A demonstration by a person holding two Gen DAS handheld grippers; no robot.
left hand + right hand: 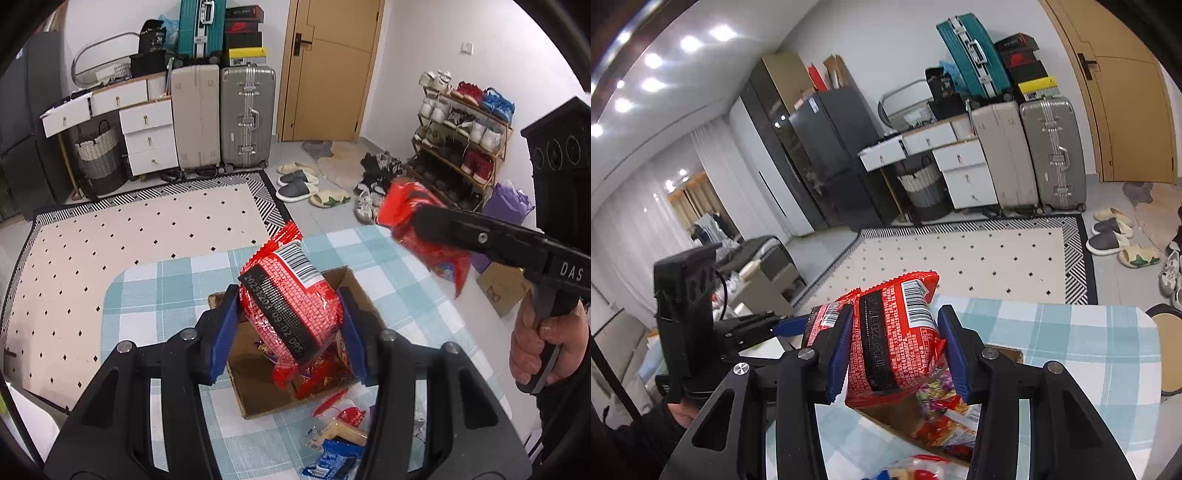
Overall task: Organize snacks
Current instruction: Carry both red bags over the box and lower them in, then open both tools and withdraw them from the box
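Snack packets: two red foil packets, one in each gripper, both held above the cardboard box (pixel 354 291) on the checked tablecloth (pixel 147 295).
Left gripper (pixel 288 325): blue pads clamped on a puffy red packet (pixel 291 306), tilted over the box.
Right gripper (pixel 894 354): closed on another red packet (pixel 897 343).
Risk: slick, air-filled foil may slip or burst if squeezed; a release off-centre likely lands on the box rim.
Materials: crinkly glossy film; stiff brown card; soft cloth.
Loose items: more packets (pixel 332 443) lie beside the box.
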